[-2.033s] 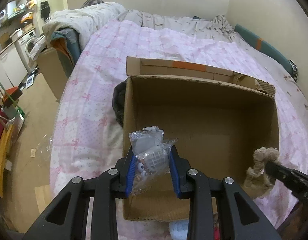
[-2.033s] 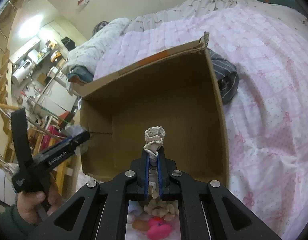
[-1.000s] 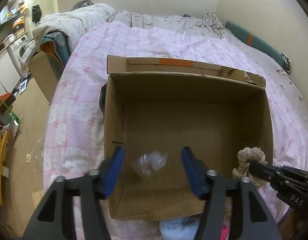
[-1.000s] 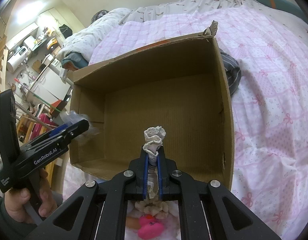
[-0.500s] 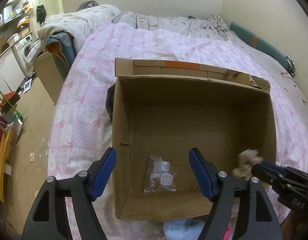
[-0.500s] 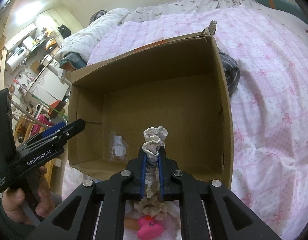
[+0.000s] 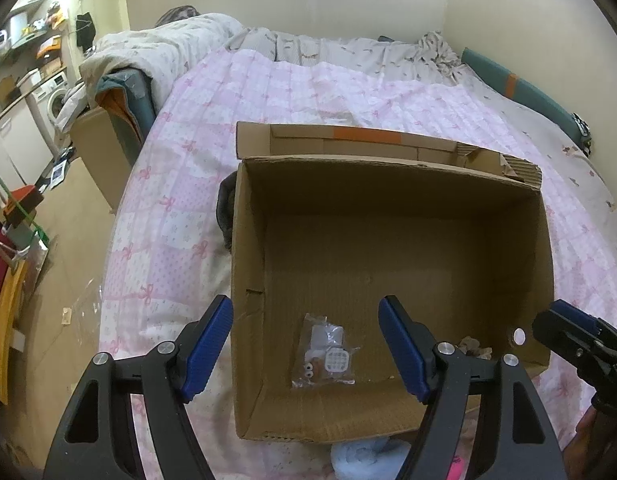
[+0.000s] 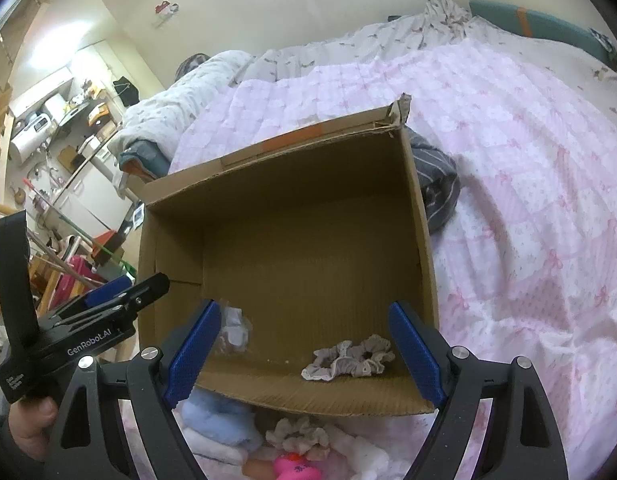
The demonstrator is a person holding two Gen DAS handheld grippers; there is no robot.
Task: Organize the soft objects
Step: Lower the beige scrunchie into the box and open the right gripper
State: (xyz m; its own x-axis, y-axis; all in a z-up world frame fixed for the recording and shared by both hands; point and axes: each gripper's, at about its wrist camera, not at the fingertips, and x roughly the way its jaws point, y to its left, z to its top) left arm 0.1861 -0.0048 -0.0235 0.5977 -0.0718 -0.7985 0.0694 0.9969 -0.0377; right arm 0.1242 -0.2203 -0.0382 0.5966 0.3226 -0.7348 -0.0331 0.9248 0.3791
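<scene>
An open cardboard box (image 7: 244,264) (image 8: 422,264) sits on the pink bedspread. A clear plastic bag of small white items (image 7: 323,354) (image 8: 233,330) lies on the box floor at the near left. A beige scrunchie (image 8: 350,361) lies on the floor at the near right; a bit of it shows in the left wrist view (image 7: 474,347). My left gripper (image 7: 306,350) is open and empty above the box's near edge. My right gripper (image 8: 304,354) is open and empty above the near edge. More soft things lie below the box: a light blue cloth (image 8: 218,414), another scrunchie (image 8: 298,436) and a pink toy (image 8: 294,468).
The pink bedspread (image 7: 308,92) stretches beyond the box. A dark striped garment (image 8: 436,192) lies against the box's outer side. The bed's left edge drops to a floor with another cardboard box (image 7: 94,148) and clutter.
My left gripper opened and dropped the plastic bag into the box. My right gripper then opened and the beige scrunchie fell onto the box floor.
</scene>
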